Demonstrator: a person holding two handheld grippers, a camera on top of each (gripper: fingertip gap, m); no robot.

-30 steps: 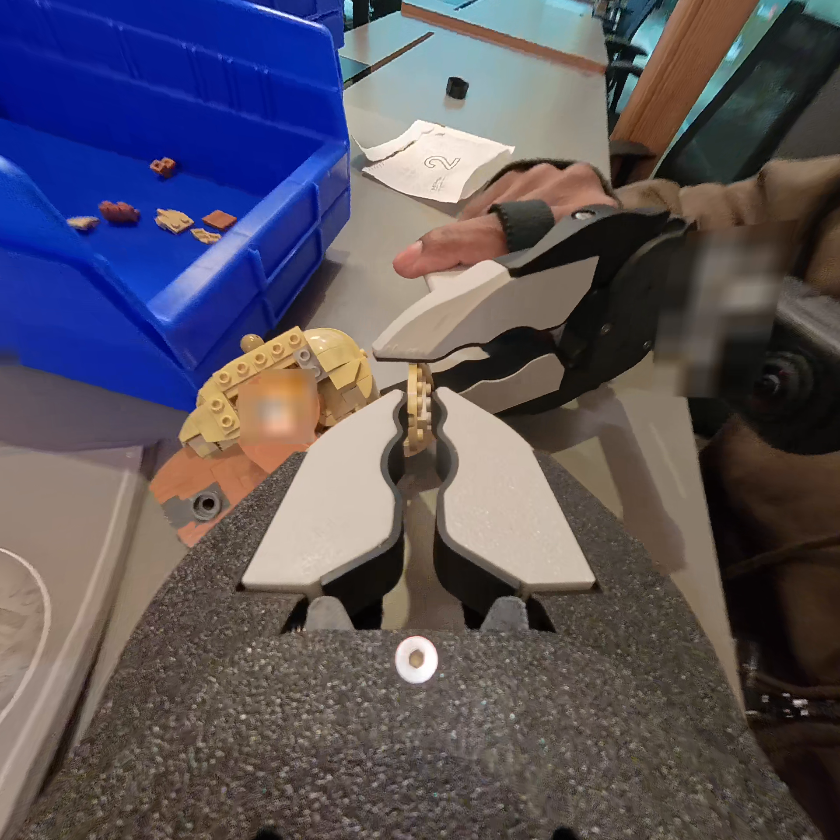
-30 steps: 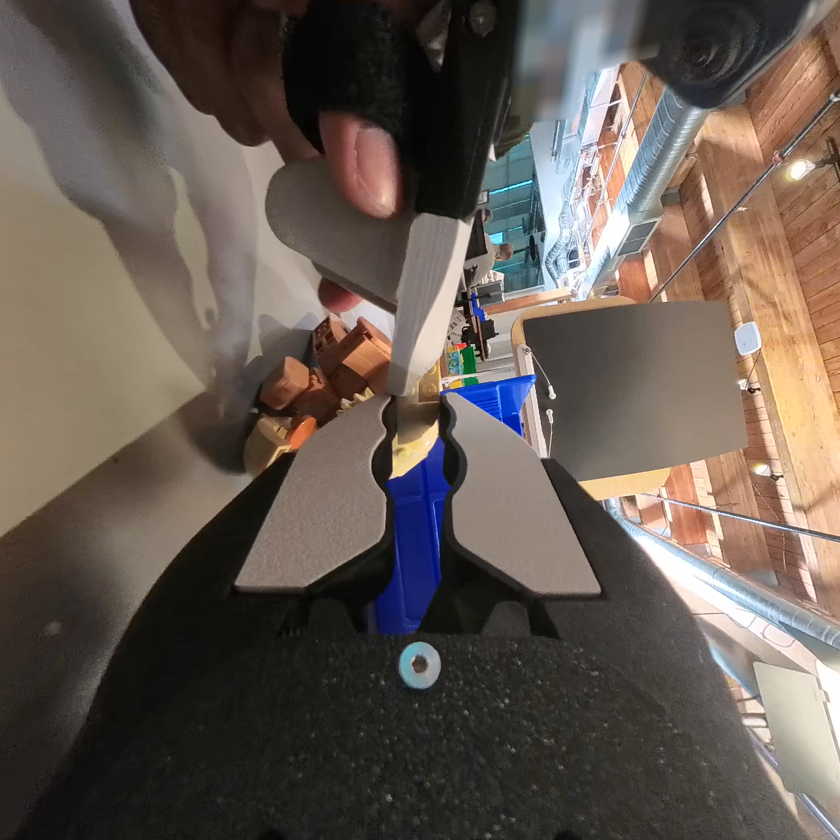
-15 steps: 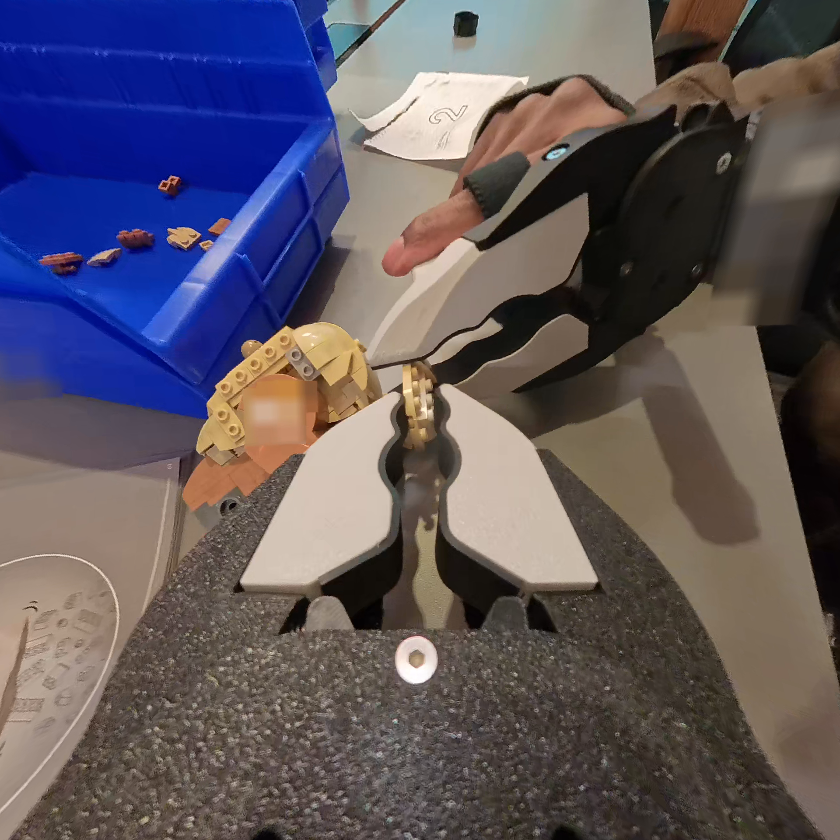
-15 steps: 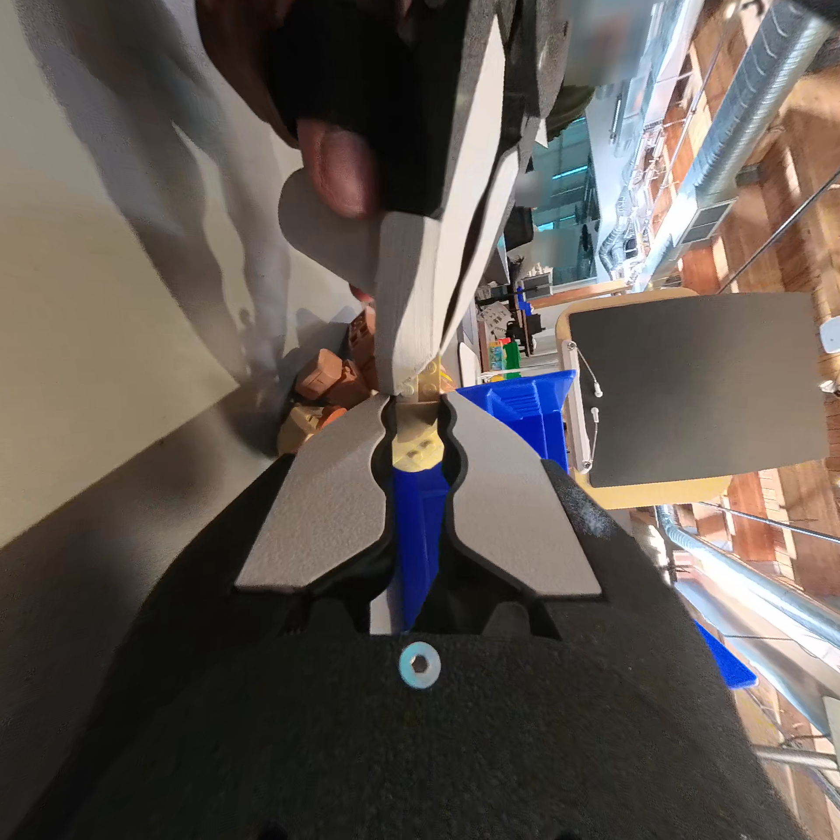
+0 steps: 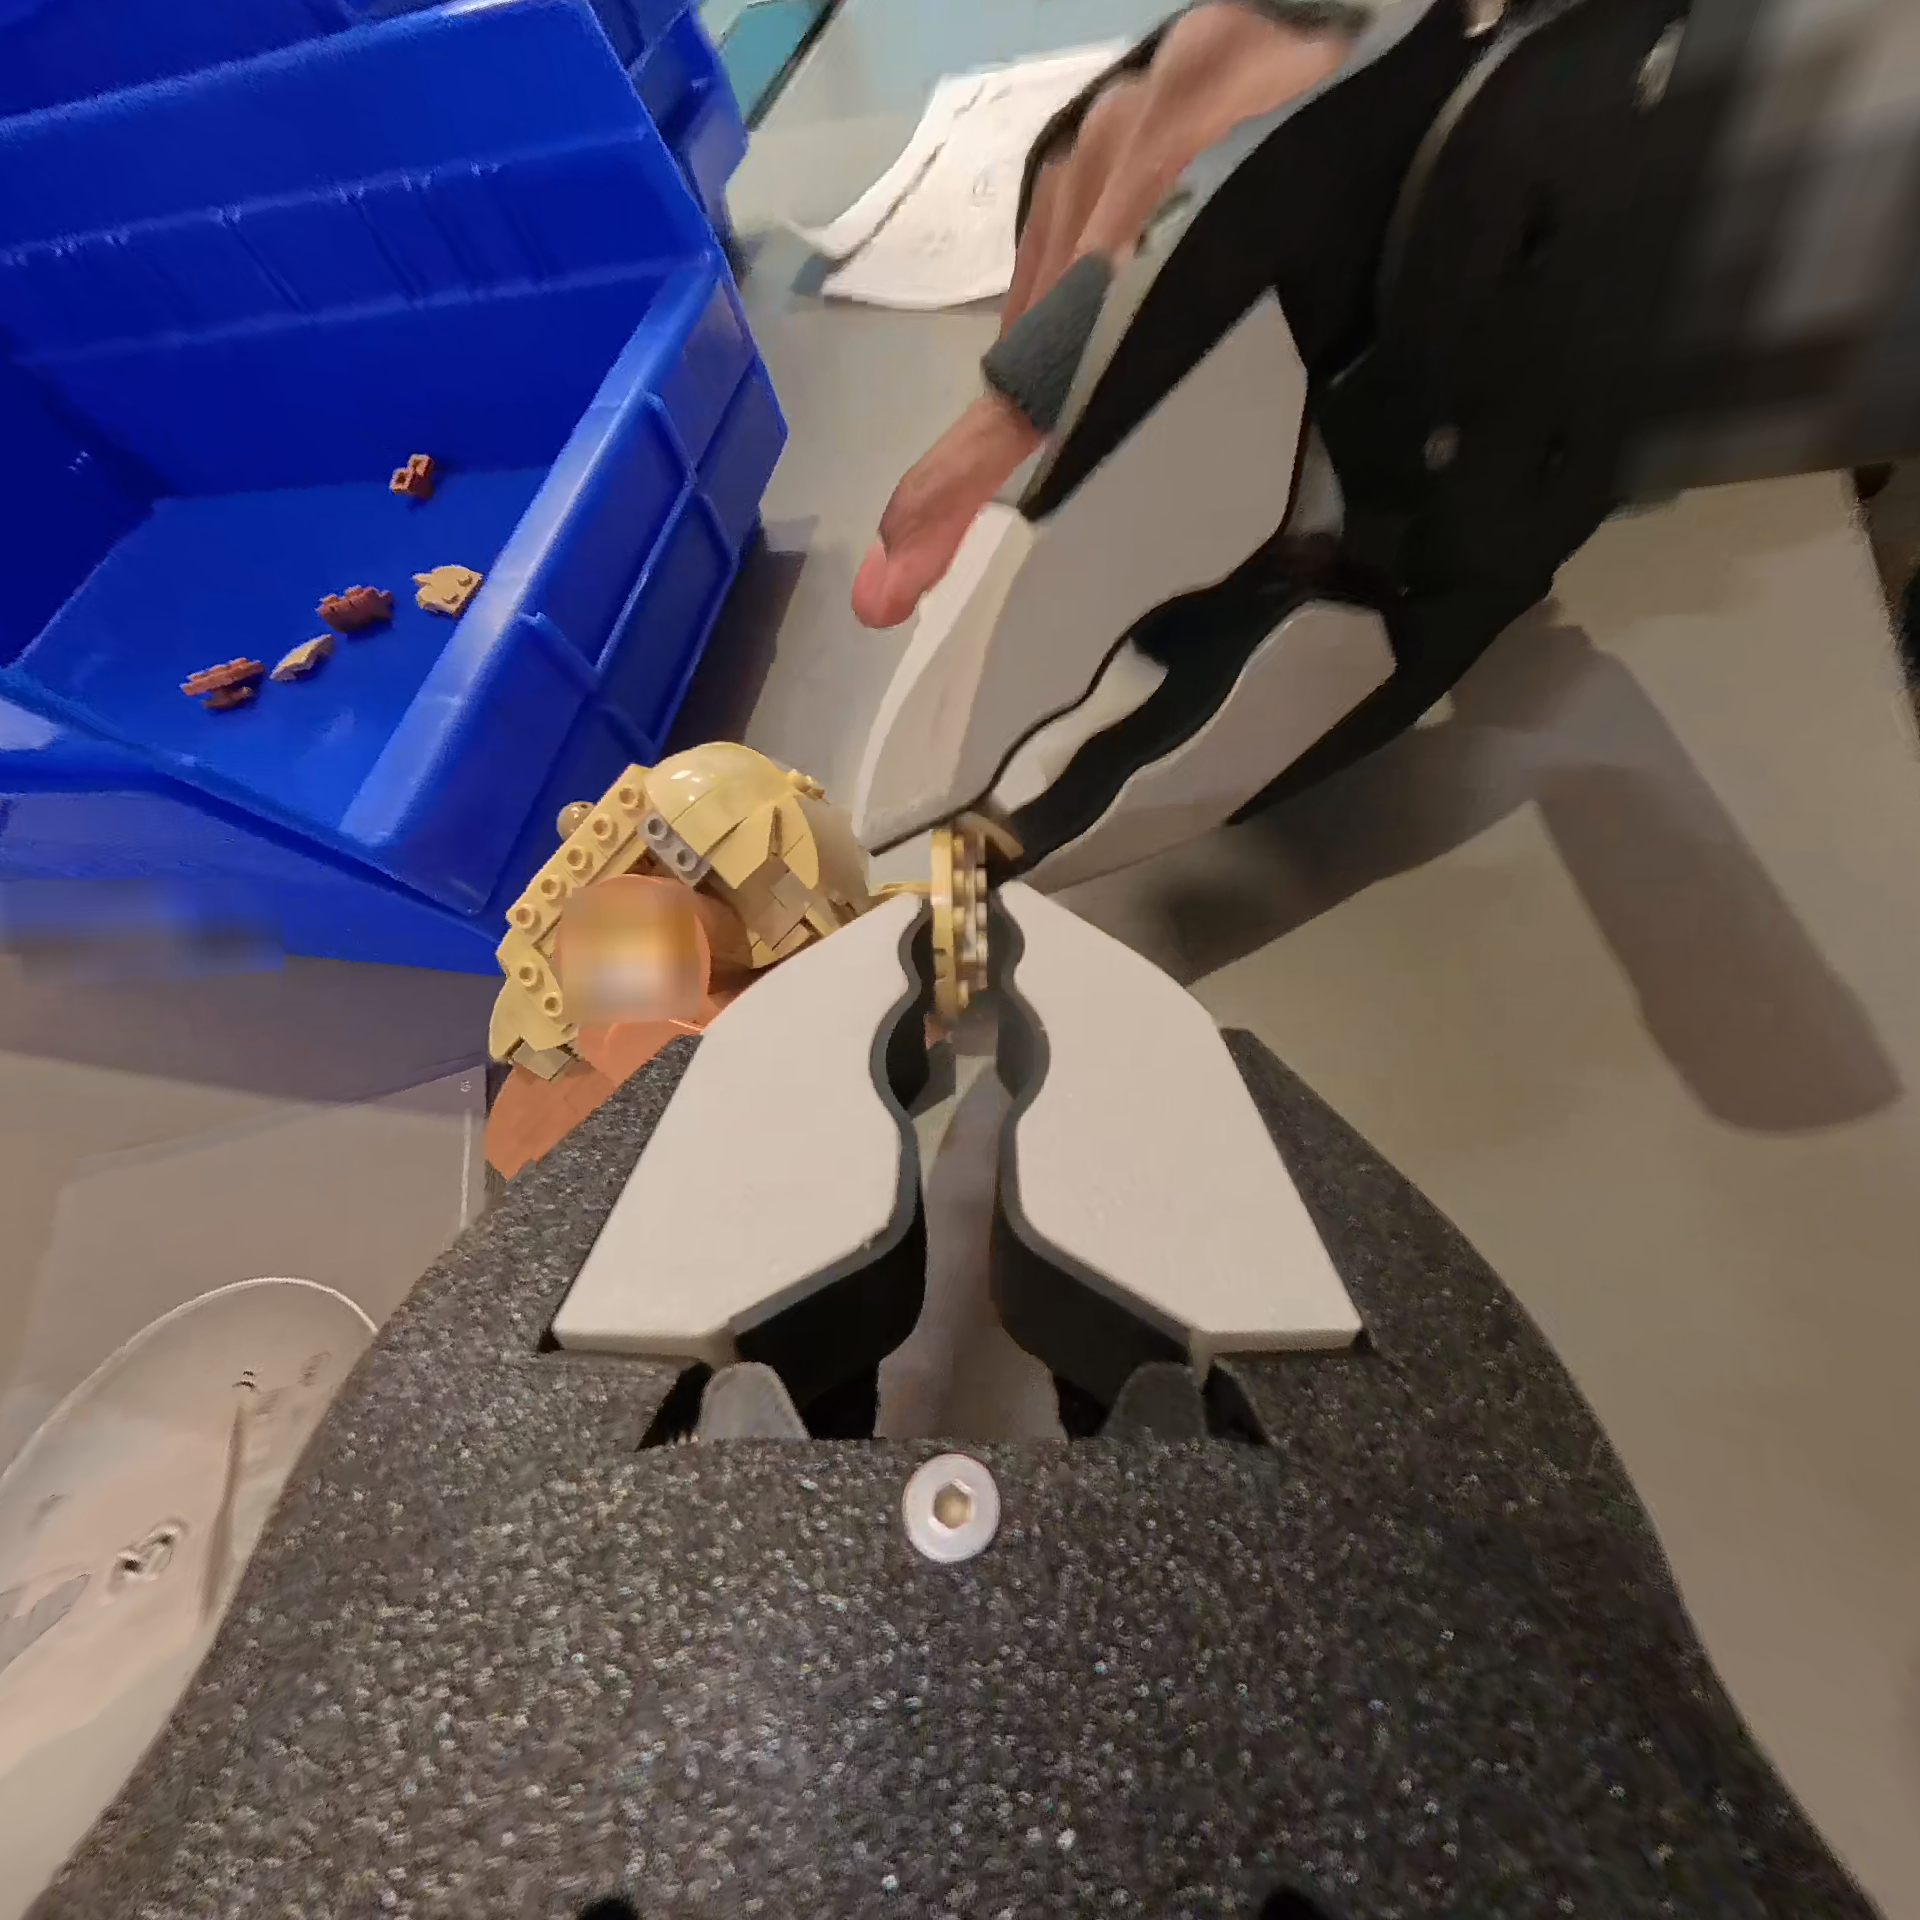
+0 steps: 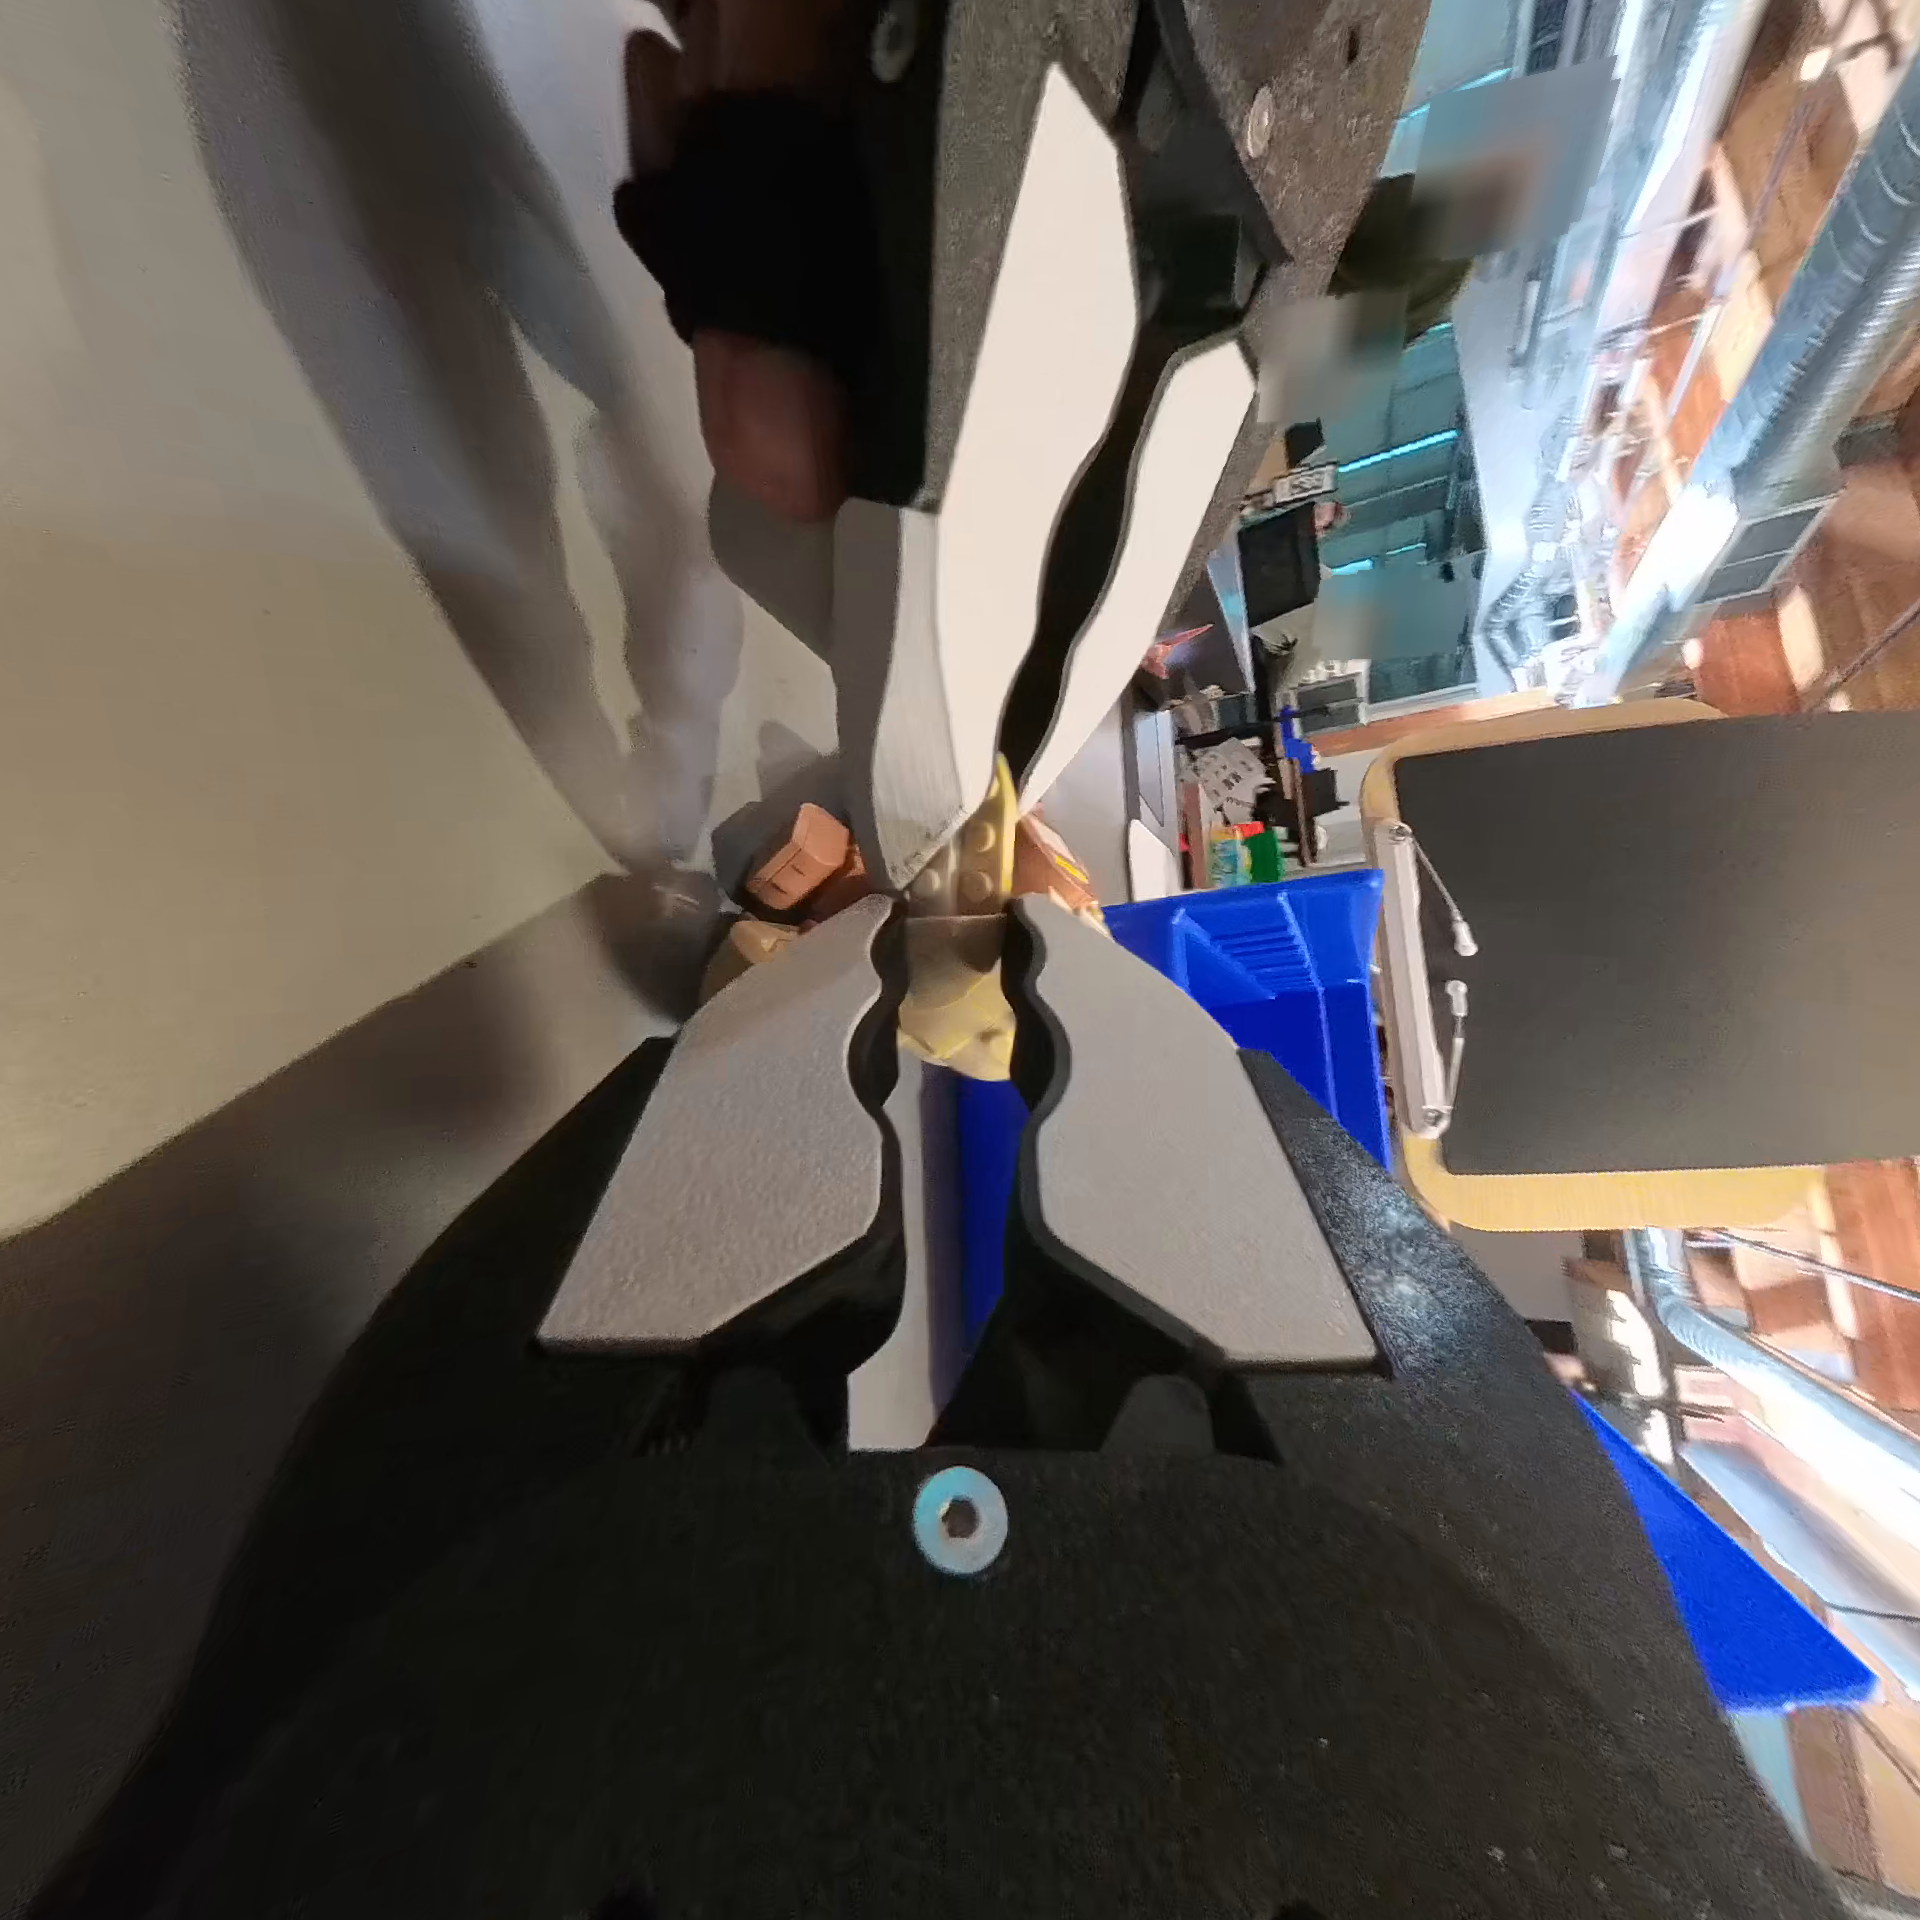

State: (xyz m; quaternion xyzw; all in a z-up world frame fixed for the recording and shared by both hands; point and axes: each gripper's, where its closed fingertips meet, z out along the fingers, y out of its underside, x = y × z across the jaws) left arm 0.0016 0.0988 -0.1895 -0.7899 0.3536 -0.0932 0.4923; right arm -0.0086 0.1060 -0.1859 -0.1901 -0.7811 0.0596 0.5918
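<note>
Left wrist view: the left gripper [image 5: 961,914] is clenched on a tan studded brick plate [image 5: 958,925], held edge-on above the grey table [image 5: 1455,1039]. The right gripper [image 5: 987,821] pinches the plate's far end. A tan and brown brick model [image 5: 686,873] lies beside a blue bin [image 5: 582,582] holding loose pieces.

Right wrist view: the right gripper [image 6: 951,920] grips what looks like the same tan assembly, the left gripper's fingers [image 6: 914,800] meeting it from above.

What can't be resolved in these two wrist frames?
- Lower part of the tan brick piece: left wrist view, hidden between the left gripper fingers.
- Front of the tan-and-brown brick model: blur patch.
- Paper sheet: blurred.
- Right gripper: piece's far side hidden.
</note>
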